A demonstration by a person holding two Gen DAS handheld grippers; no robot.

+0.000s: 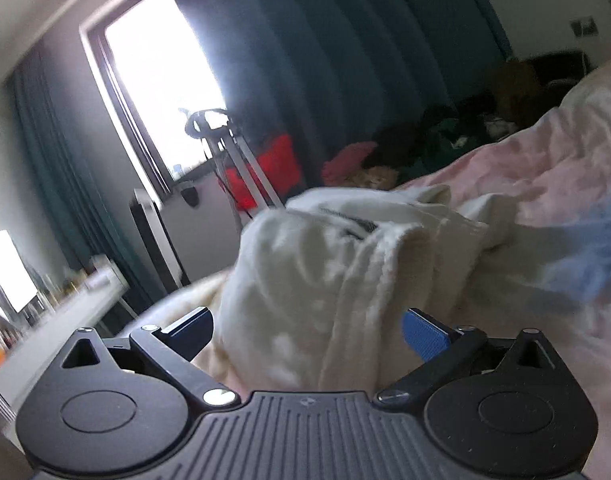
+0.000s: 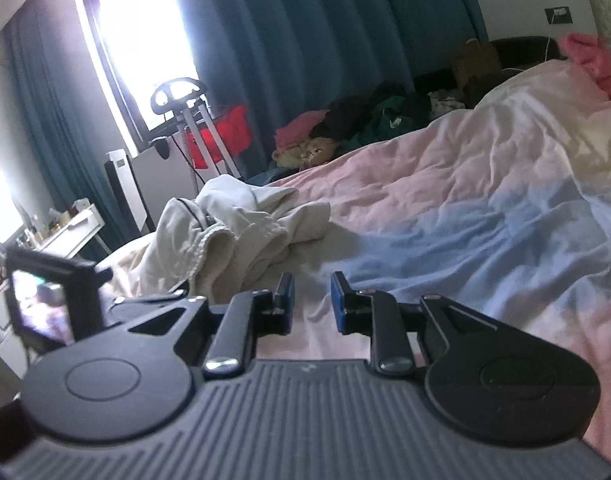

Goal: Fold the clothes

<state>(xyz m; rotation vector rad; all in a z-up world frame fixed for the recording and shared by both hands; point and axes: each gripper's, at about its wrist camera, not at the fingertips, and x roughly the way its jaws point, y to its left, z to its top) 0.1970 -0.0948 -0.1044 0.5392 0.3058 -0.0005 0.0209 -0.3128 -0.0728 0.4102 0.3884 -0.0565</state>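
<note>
A crumpled cream garment (image 2: 233, 236) lies on the pink and blue bedspread (image 2: 465, 208), at ten o'clock of the empty, narrowly parted right gripper (image 2: 312, 300). The left gripper (image 1: 307, 330) gapes wide around it, pads apparently not pressing. It looks soft, light and floppy; the ribbed hem (image 1: 389, 240) seems the surest hold.

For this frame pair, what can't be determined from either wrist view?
- Left wrist view: whether the left gripper grips the cream garment; the cloth sits between its wide-spread fingers, covering the pads' contact.
- Same view: motion blur smears the desk items.
- Right wrist view: the garment's type; it lies crumpled.
- Right gripper: nothing between its fingers.
</note>
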